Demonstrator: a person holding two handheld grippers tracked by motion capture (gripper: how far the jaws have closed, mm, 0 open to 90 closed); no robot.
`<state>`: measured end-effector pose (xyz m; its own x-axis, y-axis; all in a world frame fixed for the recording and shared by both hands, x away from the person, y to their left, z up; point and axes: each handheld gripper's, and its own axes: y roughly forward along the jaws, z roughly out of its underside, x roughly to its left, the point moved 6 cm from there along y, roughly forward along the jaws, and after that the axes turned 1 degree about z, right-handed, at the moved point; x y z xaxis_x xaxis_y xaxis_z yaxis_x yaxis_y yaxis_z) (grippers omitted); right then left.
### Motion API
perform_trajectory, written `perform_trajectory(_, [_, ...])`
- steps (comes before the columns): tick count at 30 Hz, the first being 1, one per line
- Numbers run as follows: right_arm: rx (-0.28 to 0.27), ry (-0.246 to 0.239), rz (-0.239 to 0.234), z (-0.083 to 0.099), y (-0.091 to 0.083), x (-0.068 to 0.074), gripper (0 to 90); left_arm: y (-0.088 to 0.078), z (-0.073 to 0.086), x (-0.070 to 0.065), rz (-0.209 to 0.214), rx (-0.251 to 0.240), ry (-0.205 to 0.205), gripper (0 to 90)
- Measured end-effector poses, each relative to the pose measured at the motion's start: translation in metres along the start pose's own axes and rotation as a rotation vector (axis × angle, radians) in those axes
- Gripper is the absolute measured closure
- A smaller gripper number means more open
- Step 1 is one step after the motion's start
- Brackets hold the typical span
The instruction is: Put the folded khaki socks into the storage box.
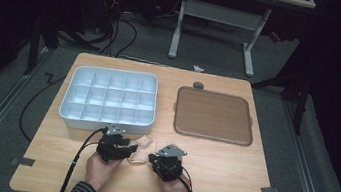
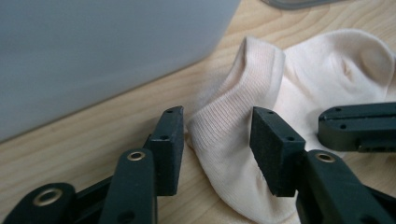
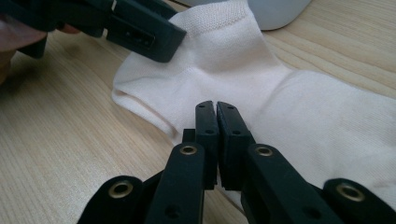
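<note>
A pale cream sock point(image 1: 139, 153) lies crumpled on the wooden table just in front of the white compartment box. My left gripper point(image 1: 127, 147) comes at it from the left. In the left gripper view its jaws point(image 2: 217, 116) stand apart with the ribbed cuff of the sock point(image 2: 327, 74) between the pads. My right gripper point(image 1: 153, 158) comes in from the right. In the right gripper view its jaws point(image 3: 215, 105) are closed together, tips resting on the sock point(image 3: 303, 116). Whether they pinch fabric I cannot tell.
The white box of several compartments point(image 1: 68, 112) stands at the back left, its wall point(image 2: 93, 56) close behind the sock. A flat brown tray point(image 1: 214, 116) lies at the back right. A small grey disc point(image 1: 198, 85) sits beyond it. Tape marks point(image 1: 269, 191) are on the table's edges.
</note>
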<state>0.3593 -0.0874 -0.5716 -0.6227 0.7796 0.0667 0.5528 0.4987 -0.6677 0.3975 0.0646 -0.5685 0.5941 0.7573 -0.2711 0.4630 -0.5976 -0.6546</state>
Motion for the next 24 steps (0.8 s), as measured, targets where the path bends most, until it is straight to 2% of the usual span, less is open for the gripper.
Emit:
perform_trajectory(5, [0.004, -0.023, 0.009, 0.0, 0.0, 0.001, 88.3, 0.002, 0.001, -0.003, 0.014, -0.007, 0.025, 65.1])
perform_trajectory(9, [0.004, -0.012, 0.005, 0.0, 0.001, 0.0, 88.6, 0.003, 0.002, -0.004, 0.029, 0.004, 0.031, 76.1])
perform_trajectory(11, [0.002, -0.022, 0.011, 0.0, 0.001, 0.0, 88.6, 0.001, 0.002, -0.004, 0.032, -0.003, 0.041, 77.8])
perform_trajectory(13, [0.001, -0.028, 0.01, 0.0, 0.001, 0.0, 88.7, -0.003, 0.0, -0.005, 0.045, -0.054, 0.049, 78.6])
perform_trajectory(15, [0.001, -0.023, 0.01, 0.001, 0.001, 0.0, 88.9, -0.005, -0.001, -0.005, 0.062, -0.057, 0.037, 78.8])
perform_trajectory(24, [0.0, -0.024, 0.013, 0.001, 0.001, 0.0, 90.0, -0.015, -0.007, -0.011, 0.107, -0.072, 0.042, 78.6])
